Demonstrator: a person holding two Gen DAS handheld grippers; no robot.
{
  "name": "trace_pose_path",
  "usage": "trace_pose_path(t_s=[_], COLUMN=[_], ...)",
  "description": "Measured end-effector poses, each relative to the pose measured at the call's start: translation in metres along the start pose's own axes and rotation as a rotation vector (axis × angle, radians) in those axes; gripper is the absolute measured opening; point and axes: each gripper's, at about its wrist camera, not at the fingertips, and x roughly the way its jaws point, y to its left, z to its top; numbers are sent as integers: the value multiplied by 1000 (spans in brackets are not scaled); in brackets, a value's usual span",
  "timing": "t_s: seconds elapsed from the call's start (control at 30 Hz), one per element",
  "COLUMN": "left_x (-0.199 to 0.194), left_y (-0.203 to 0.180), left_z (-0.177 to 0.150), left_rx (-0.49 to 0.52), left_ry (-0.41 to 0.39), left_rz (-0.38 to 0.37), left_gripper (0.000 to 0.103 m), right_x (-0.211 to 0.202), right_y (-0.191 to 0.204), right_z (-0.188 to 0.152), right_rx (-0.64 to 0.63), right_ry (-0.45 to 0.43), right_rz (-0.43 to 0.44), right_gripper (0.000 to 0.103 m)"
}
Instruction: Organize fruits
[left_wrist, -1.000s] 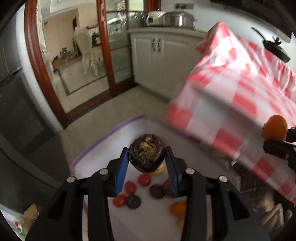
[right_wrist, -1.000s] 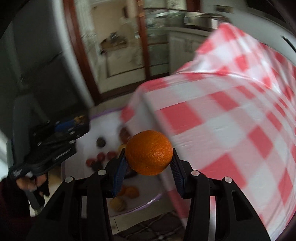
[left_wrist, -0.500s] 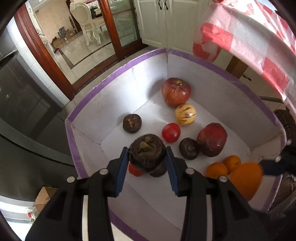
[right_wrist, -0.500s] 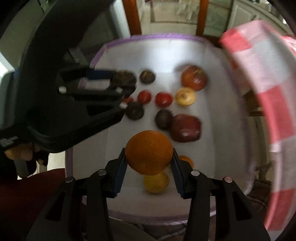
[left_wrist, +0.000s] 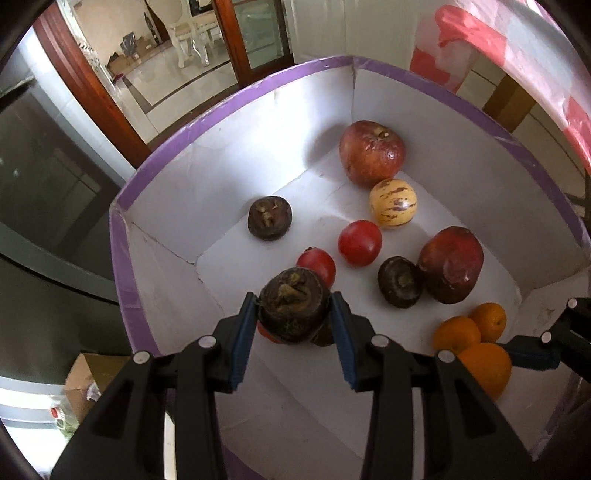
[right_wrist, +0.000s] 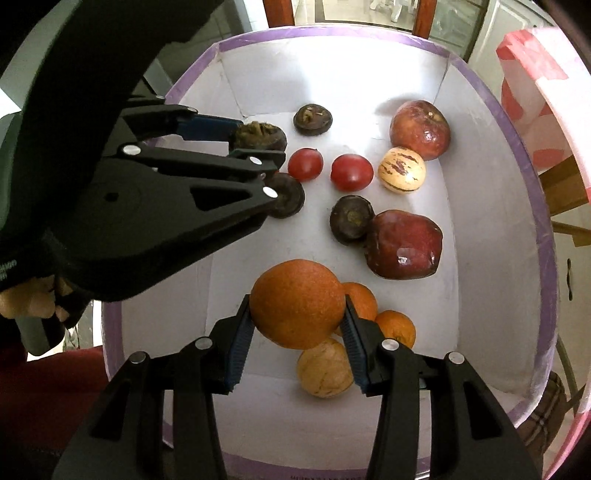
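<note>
Two grippers hang inside the purple-rimmed white cardboard box (right_wrist: 517, 155). The left gripper (left_wrist: 293, 314) is clenched on a dark brown wrinkled mangosteen (left_wrist: 293, 310) above the floor's 9 o'clock side, near that wall. The right gripper (right_wrist: 297, 325) grasps a large round orange (right_wrist: 297, 302) at 6 o'clock, over two small oranges (right_wrist: 397, 328) and a tan round fruit (right_wrist: 325, 369). Bare white floor lies along the 3 o'clock wall and between the orange and the dark red apple (right_wrist: 404, 243).
</note>
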Motion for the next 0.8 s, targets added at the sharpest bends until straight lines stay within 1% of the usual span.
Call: trace_pose_path(t_s=[0.1,0.13,0.17,0.2,0.23,0.3,0.33,0.37,0.43,0.5,0.57,0.6,0.63,0.7,0.8], left_x=[-6,-9,-11,-14,-18,-23,-28,-32,-41,-54,-72,-80,-86,-96,-94], left_y=[3,4,6,8,6,7,7,7,8,9,11,12,13,14,14], left_z=[1,3,4,5,6,8,10,10,13,18,22,24,26,29,34], left_rx=[-10,-16,-21,-28,-31,-25,-22,-22,-24,-37,-47,-55,-65,-83,-113], left_ry=[-27,-36,-43,-56,-67,-92,-111,-130,-172,-219,-274,-296,-310,-316,-255], left_rz=[-3,-10,-16,-22,-22,-19,-18,-17,-19,1,22,35,46,64,95], left_gripper=[42,47,58,62,65,67,74,81,83,88,97,99,101,101,101], right_x=[-4,-5,-7,-12,-15,-24,-28,-33,-46,-62,-78,-88,-94,-106,-118], right_y=[1,1,2,2,2,2,1,0,-2,-5,-6,-8,-9,-14,-26], right_z=[0,0,0,0,0,0,0,0,0,1,1,1,1,2,1], right_rx=[-5,-8,-11,-15,-17,-20,-19,-17,-15,-18,-22,-19,-13,16,88], right_ry=[-13,-20,-29,-43,-51,-66,-72,-80,-98,-123,-156,-181,-195,-226,-258], right_rz=[-12,-18,-22,-24,-23,-6,-3,-4,-12,-21,-49,-67,-76,-95,-114], right_gripper=[47,49,51,58,59,65,70,72,76,79,84,87,87,87,87])
